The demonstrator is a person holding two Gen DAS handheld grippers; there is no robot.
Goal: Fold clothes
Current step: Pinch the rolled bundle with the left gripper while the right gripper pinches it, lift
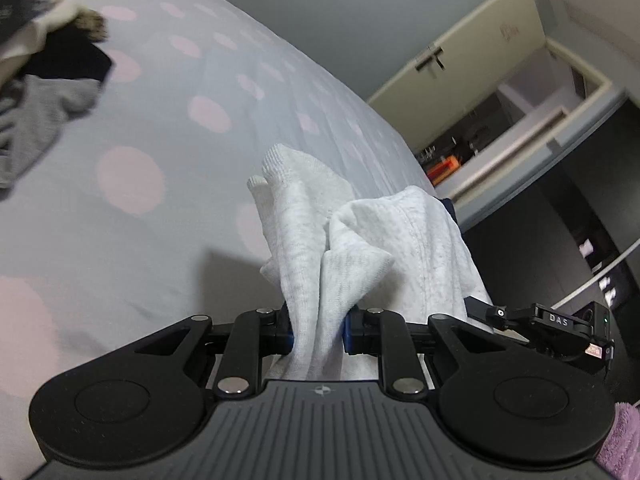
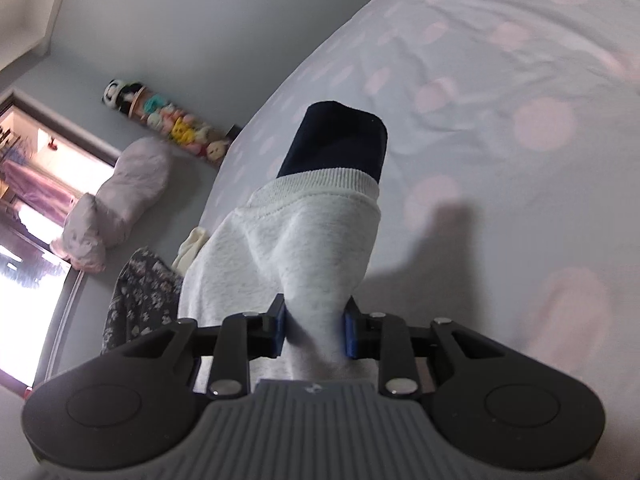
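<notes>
A: Start at the left gripper [image 1: 318, 330]. How do its jaws stand?

B: Narrow, pinched on a bunch of the light grey sweatshirt [image 1: 320, 248]. The cloth rises from between the blue pads [image 1: 349, 330] into the middle of the left wrist view, folded and crumpled, with a ribbed edge at its top.

A: And the right gripper [image 2: 315, 330]?

B: Also narrow, clamped on the same pale garment [image 2: 304, 240]. In the right wrist view the fabric bulges up from the jaws to a ribbed band, and a dark navy part [image 2: 340, 140] stands above that band at the centre of the frame.

A: Where is the garment relative to the bed?

B: Held up in front of the bed [image 1: 180, 160], whose sheet is pale grey with pink dots. I cannot tell if any of it touches the sheet.

A: Anything further out?

B: At the upper left of the left wrist view, a pile of other clothes [image 1: 48, 80] lies on the bed. At the lower left of the right wrist view there is a dark flowered cloth [image 2: 140, 296], with a row of soft toys [image 2: 168, 120] against the wall above it.
</notes>
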